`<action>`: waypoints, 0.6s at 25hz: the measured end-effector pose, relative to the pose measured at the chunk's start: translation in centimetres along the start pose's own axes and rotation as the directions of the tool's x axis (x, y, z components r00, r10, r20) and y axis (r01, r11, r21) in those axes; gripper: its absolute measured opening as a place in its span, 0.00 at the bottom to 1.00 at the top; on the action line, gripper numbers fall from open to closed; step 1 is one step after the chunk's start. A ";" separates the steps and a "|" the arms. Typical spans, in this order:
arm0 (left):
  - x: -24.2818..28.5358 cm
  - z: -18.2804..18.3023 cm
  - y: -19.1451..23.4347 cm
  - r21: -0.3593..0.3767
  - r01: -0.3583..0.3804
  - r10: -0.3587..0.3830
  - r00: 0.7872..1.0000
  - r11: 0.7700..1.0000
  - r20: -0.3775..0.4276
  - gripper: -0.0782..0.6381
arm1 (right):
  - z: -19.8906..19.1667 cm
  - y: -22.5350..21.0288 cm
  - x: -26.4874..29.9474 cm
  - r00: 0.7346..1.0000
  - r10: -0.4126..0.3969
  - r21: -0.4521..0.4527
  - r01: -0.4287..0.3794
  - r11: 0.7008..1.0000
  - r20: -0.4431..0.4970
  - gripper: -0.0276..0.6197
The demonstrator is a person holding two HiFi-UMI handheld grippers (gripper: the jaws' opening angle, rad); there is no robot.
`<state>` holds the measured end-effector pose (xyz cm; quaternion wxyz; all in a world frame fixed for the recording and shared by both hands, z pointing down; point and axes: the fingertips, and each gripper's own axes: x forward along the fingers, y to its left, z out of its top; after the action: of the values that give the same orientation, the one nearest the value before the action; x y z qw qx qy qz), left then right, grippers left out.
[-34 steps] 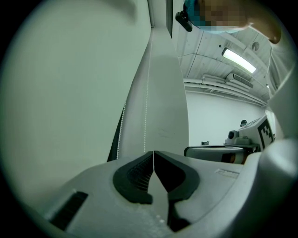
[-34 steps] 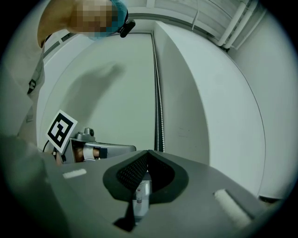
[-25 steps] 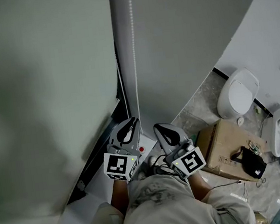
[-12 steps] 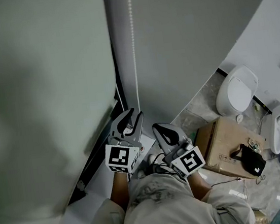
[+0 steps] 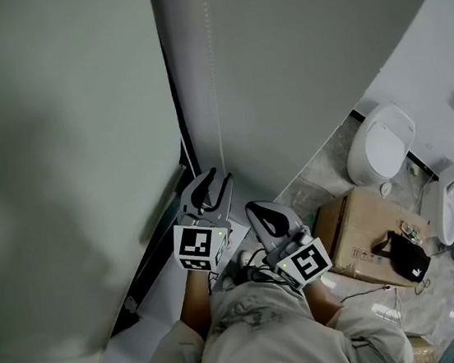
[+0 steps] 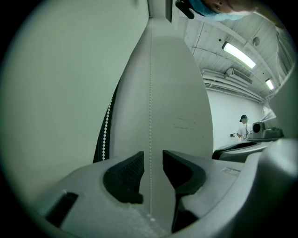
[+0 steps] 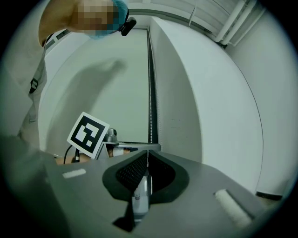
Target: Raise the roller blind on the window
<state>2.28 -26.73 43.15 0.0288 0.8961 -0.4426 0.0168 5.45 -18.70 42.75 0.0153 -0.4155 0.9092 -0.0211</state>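
Both upward: left tongs [image 6: 152, 161] opening round bead chain [image 6: 150, 93] (untouched), right tongs [image 7: 147, 158] clenching it

Left gripper [image 5: 215, 183]: jaws were drawn together round the chain [image 5: 216, 95] a second back. They are opening now, and the chain hangs loose in the gap between the pads. In head view the gripper has crept toward 1 o'clock, up along the chain.

Grey left claw [image 5: 218, 178], black-white marker cube [image 5: 200, 247]
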 end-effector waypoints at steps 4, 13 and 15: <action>0.6 0.0 0.2 -0.007 0.000 0.000 1.000 1.000 -0.001 0.30 | -0.2 -0.6 -0.2 1.000 -0.016 -0.007 0.015 1.000 -0.019 0.08; 1.6 -0.1 0.8 -0.036 0.011 -0.011 1.000 0.999 0.013 0.30 | -0.5 -1.1 -0.2 1.000 -0.029 0.000 0.029 1.000 -0.012 0.08; 1.5 0.2 0.8 -0.037 0.011 -0.010 1.000 0.999 0.021 0.28 | -0.5 -1.2 -0.4 0.999 -0.037 0.004 0.037 0.999 -0.017 0.08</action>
<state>2.58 -28.40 43.11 0.0407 0.8978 -0.4385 -0.0008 6.60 -19.18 43.35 0.0078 -0.4320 0.9014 -0.0269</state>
